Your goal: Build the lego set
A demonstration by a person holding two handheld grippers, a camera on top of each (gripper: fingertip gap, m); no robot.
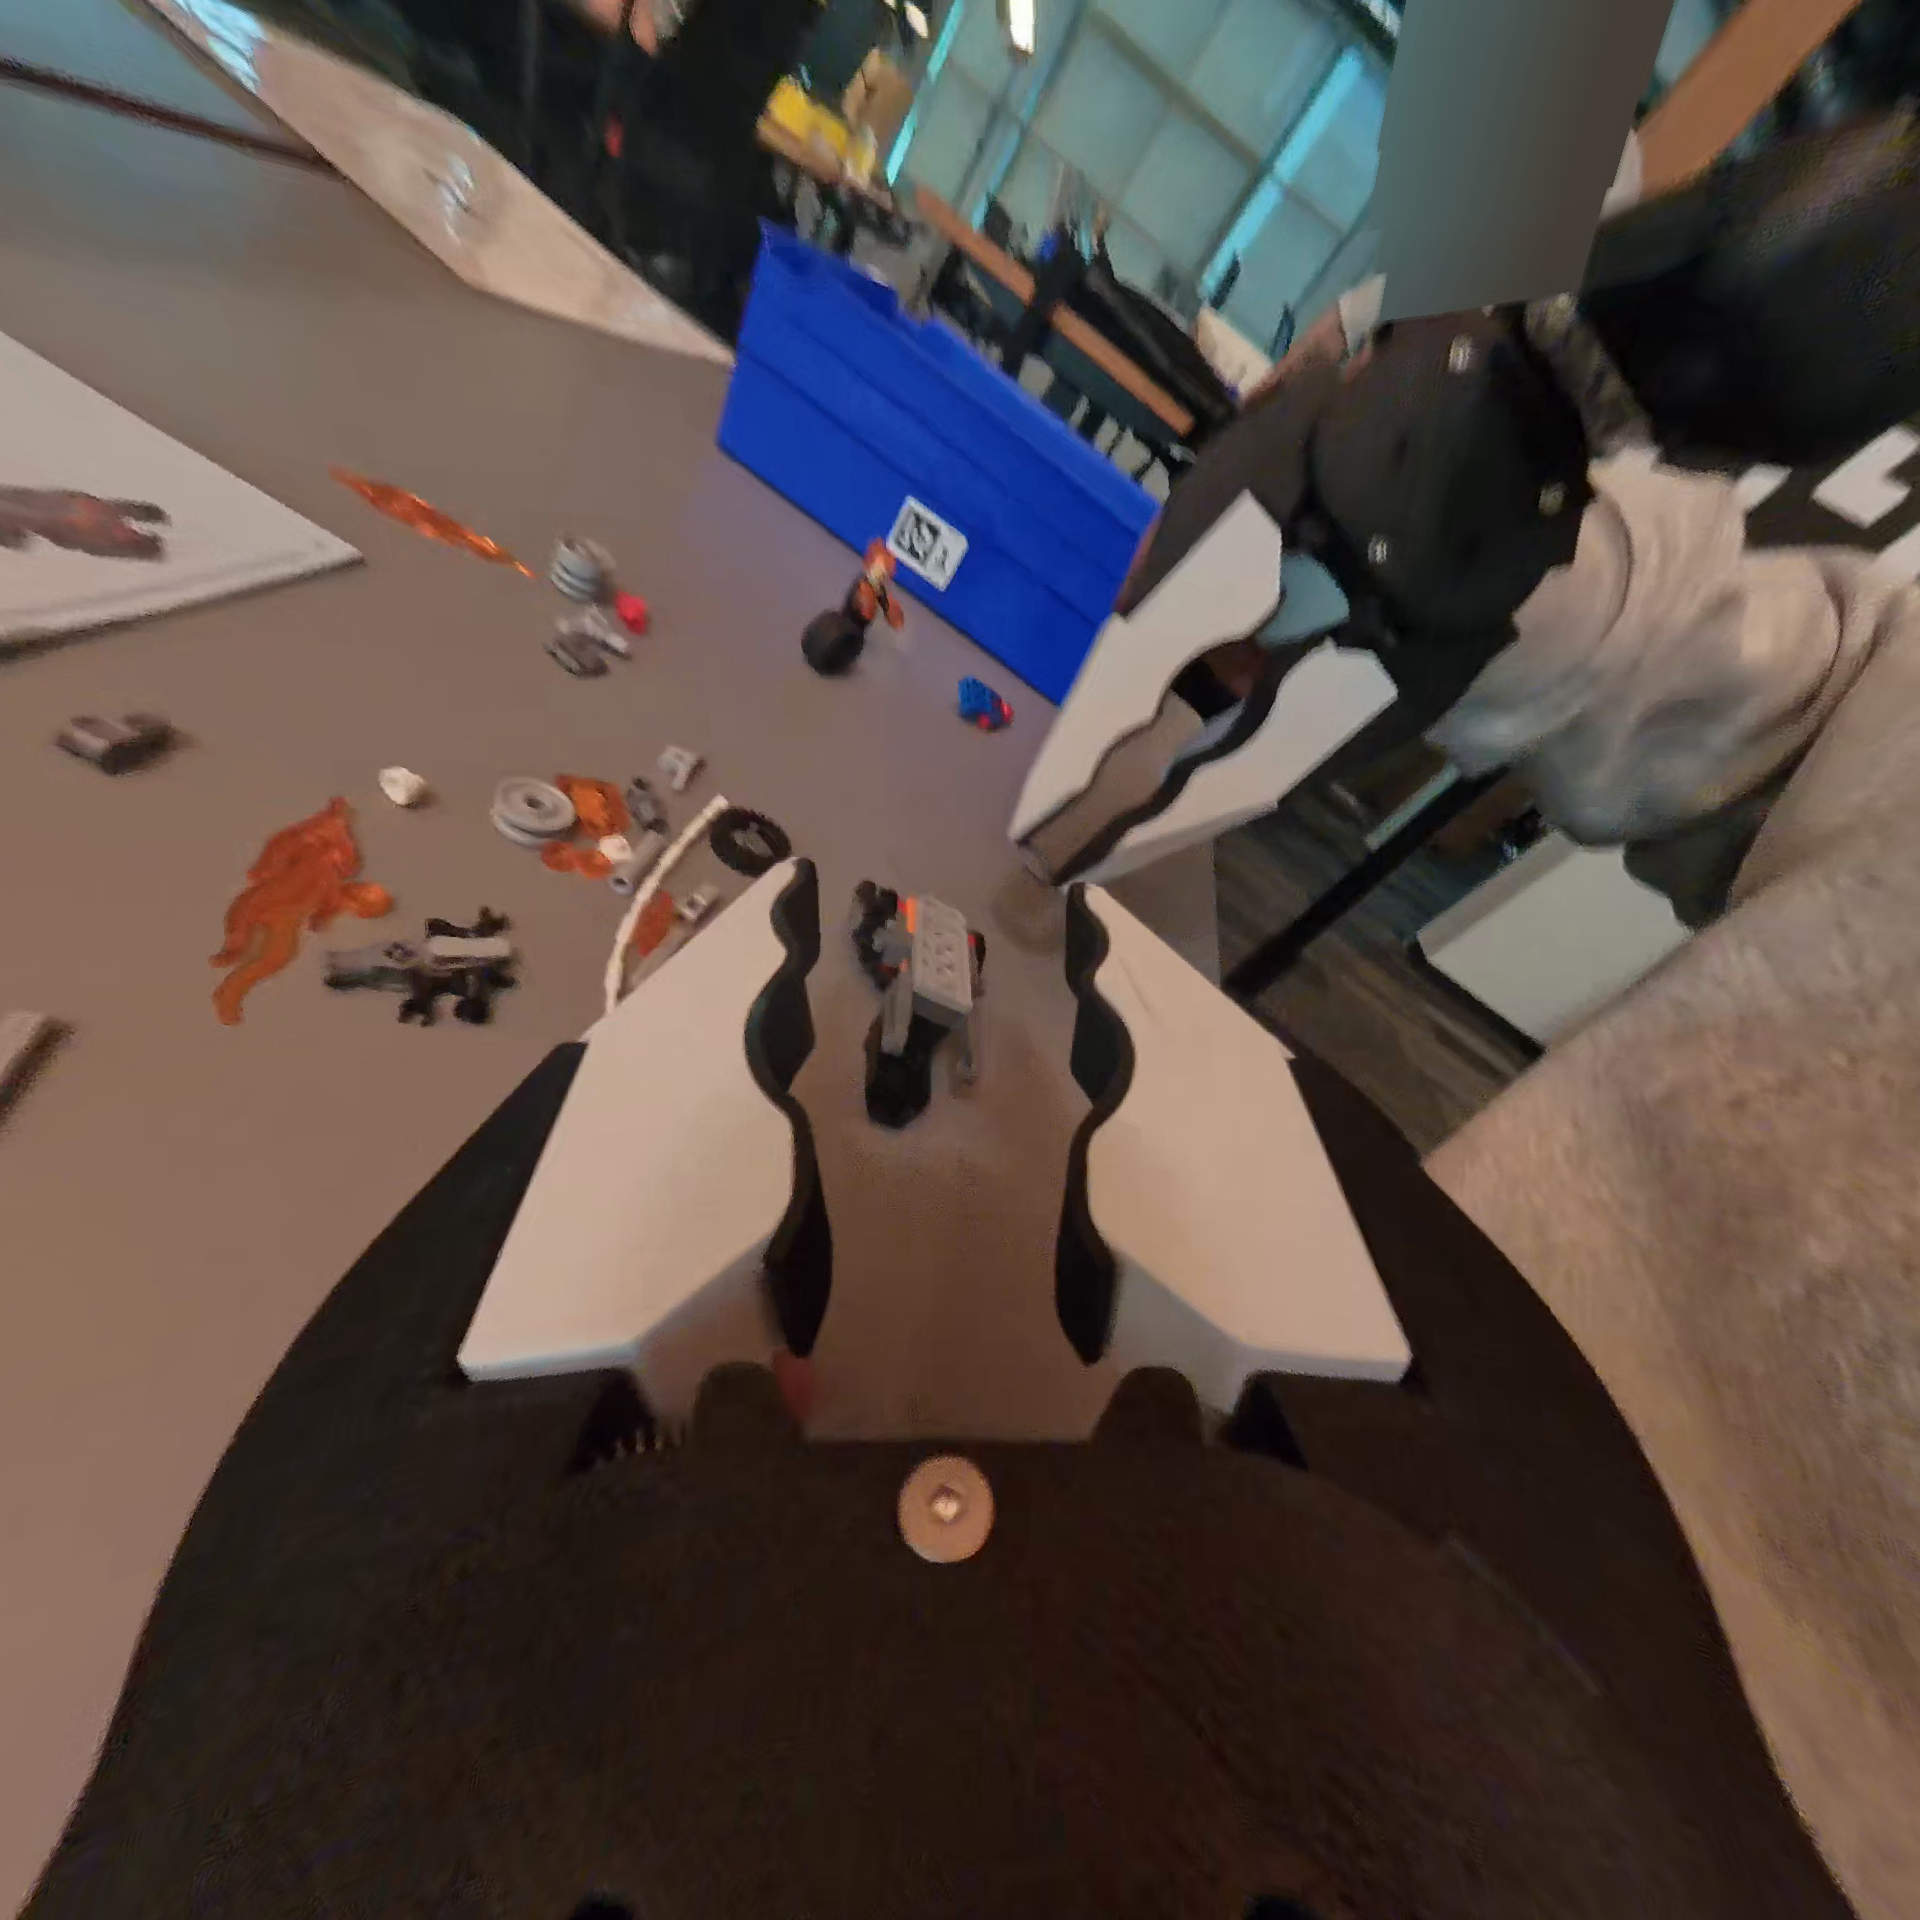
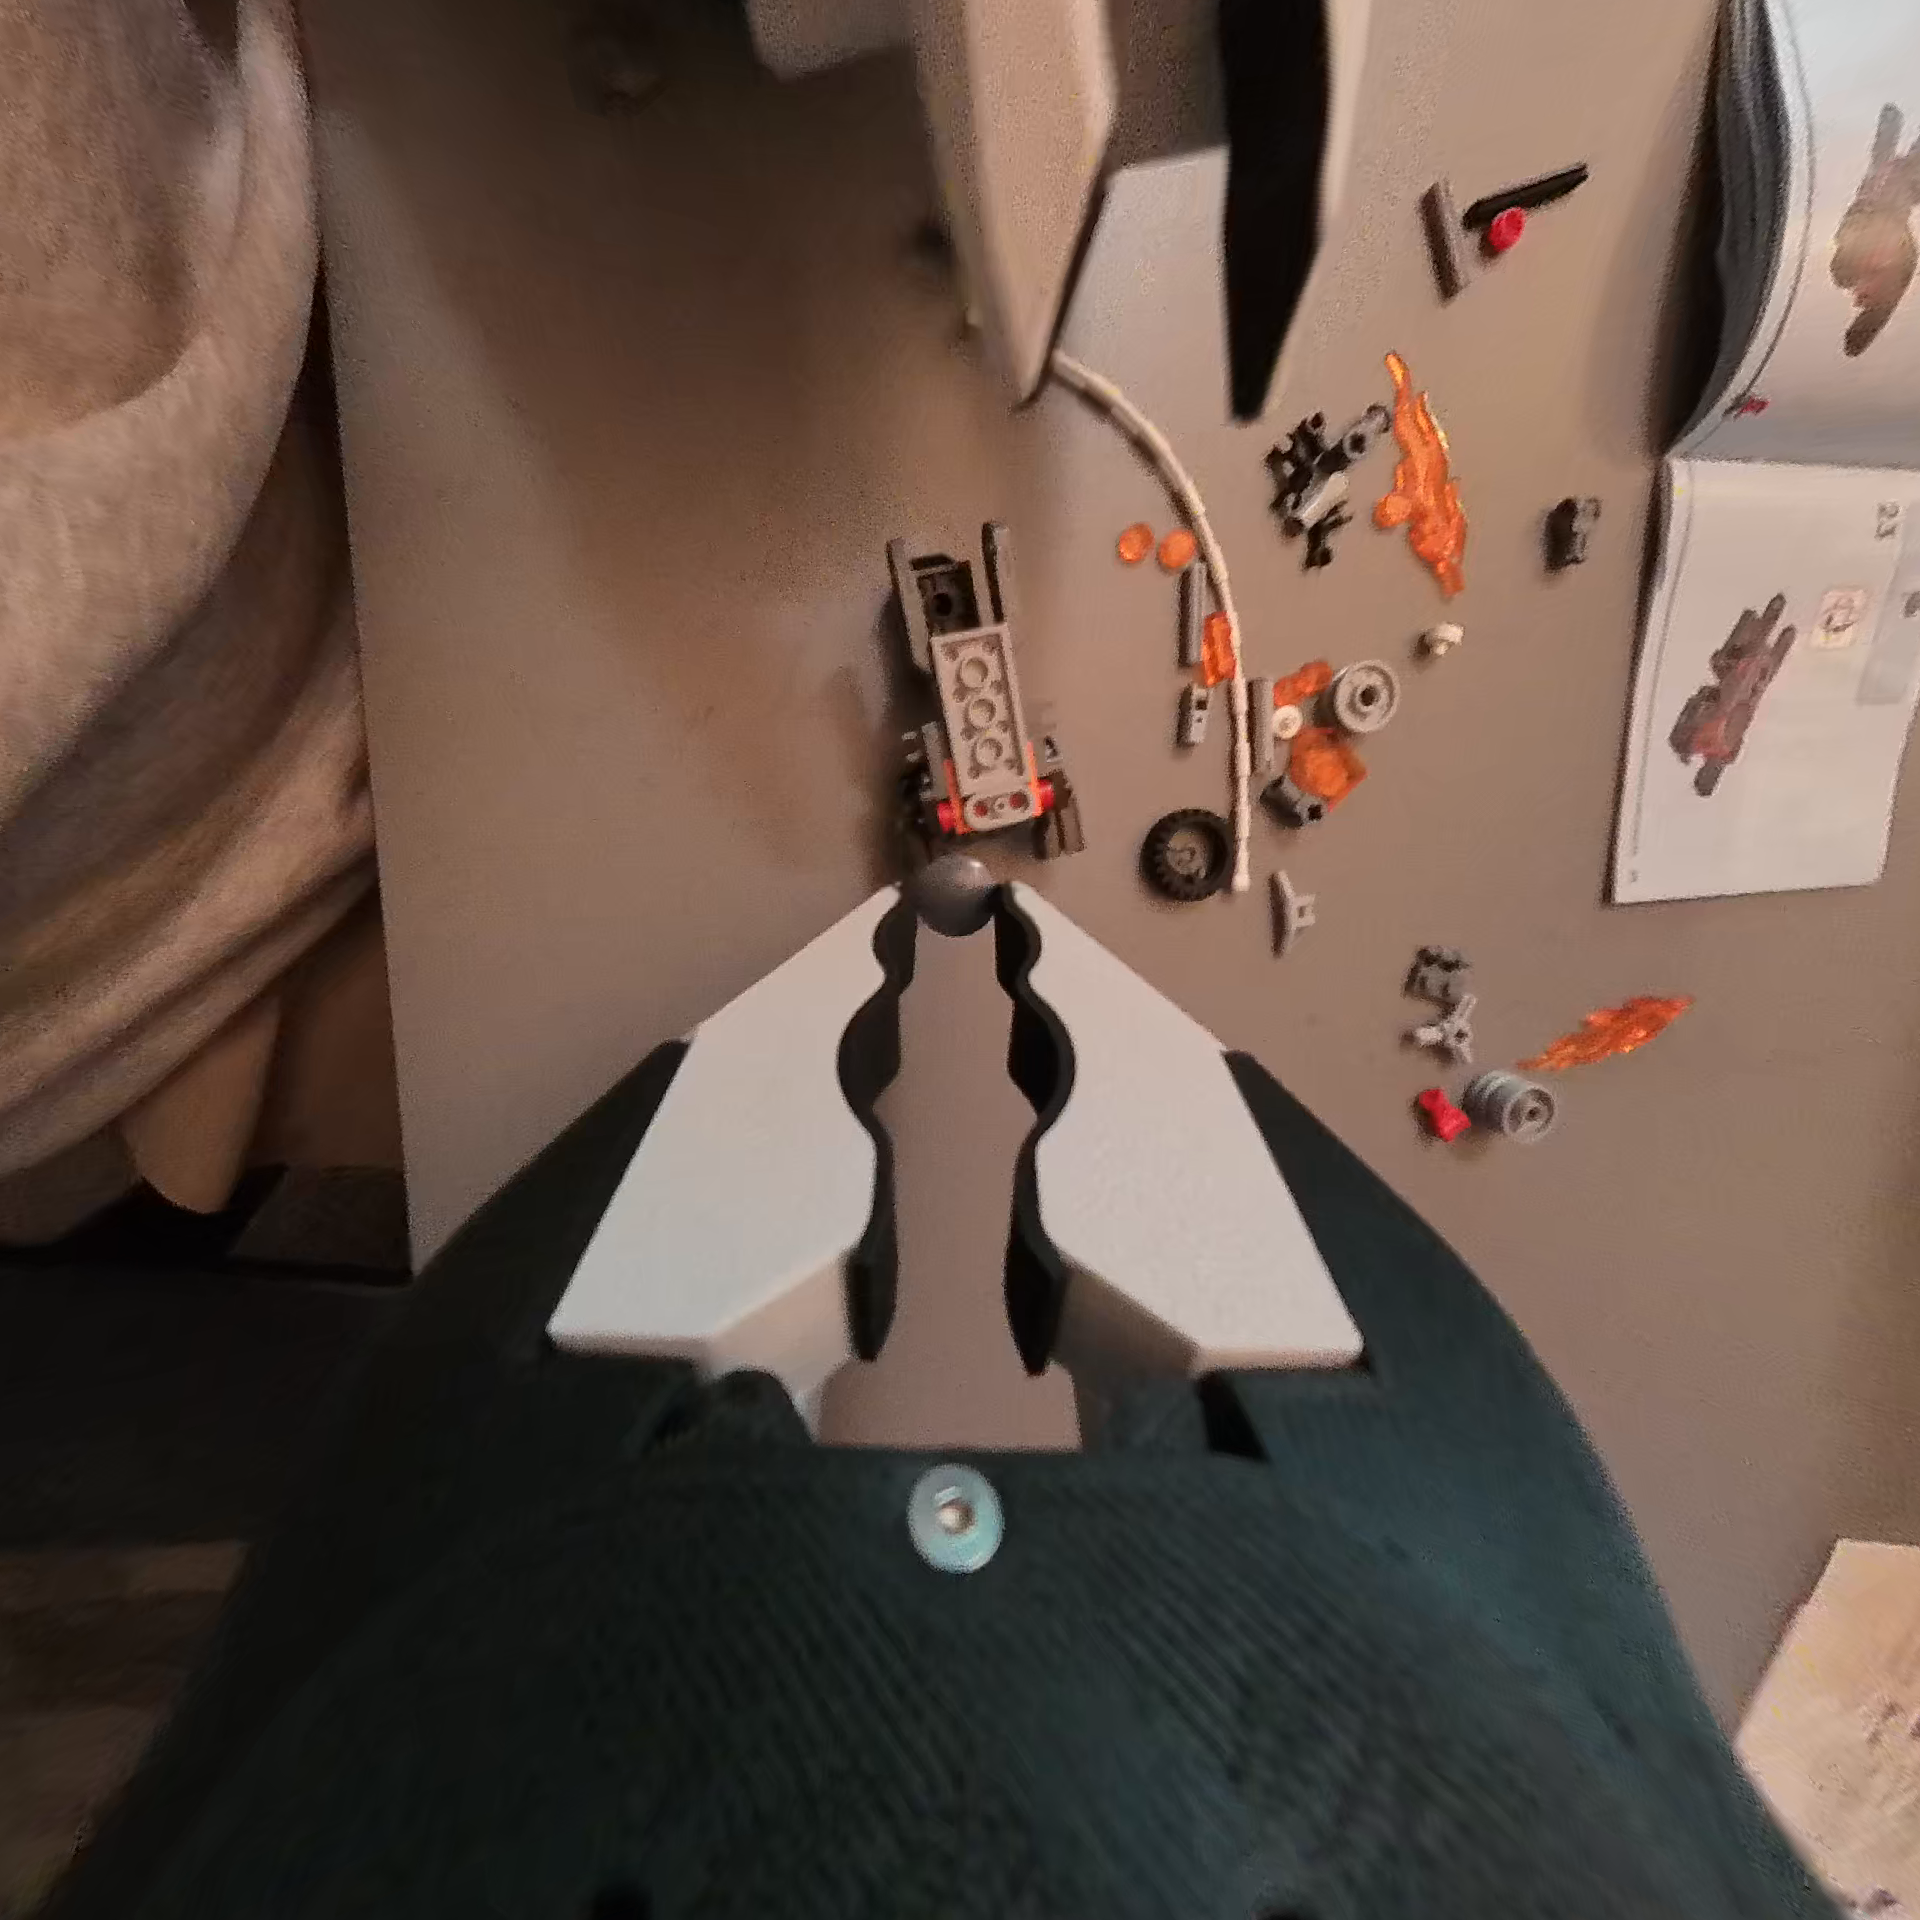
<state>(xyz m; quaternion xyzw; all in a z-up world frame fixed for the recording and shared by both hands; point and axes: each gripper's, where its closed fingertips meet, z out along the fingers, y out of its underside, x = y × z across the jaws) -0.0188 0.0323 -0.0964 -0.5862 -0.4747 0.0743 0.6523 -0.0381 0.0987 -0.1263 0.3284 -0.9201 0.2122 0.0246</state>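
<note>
The part-built lego vehicle [image 2: 971, 717], grey with red pins at one end, lies on the grey desk [image 2: 623, 623] and serves as the landmark here. The left hand-held gripper [image 1: 935, 904] hangs over it with its two white fingers spread apart, so that in the left wrist view the lego vehicle [image 1: 920, 997] shows in the gap between them, touched by neither. The right hand-held gripper [image 2: 954, 896] sits just beside the vehicle's red-pinned end, its fingertips clamped on a small dark grey ball piece [image 2: 951, 896] (whether the ball touches the vehicle cannot be told). In the left wrist view the right hand-held gripper [image 1: 1049, 868] comes in from beyond the vehicle, tips down near the desk [image 1: 364, 364].

To one side of the vehicle lie loose parts: a small black tyre [image 2: 1184, 852] near it, a long curved white piece [image 2: 1195, 540] just past that, a grey wheel hub [image 2: 1363, 698] among orange translucent bits, an orange flame piece [image 2: 1423, 478] farther out, and a red piece [image 2: 1442, 1114] next to a grey ribbed wheel [image 2: 1512, 1110]. Beyond these, well away from the vehicle, an open instruction booklet [image 2: 1766, 831] rests on the desk. Seen from the left wrist, a blue bin [image 1: 914, 447] stands on the desk well behind the vehicle, with a black wheel [image 1: 831, 639] in front of it
</note>
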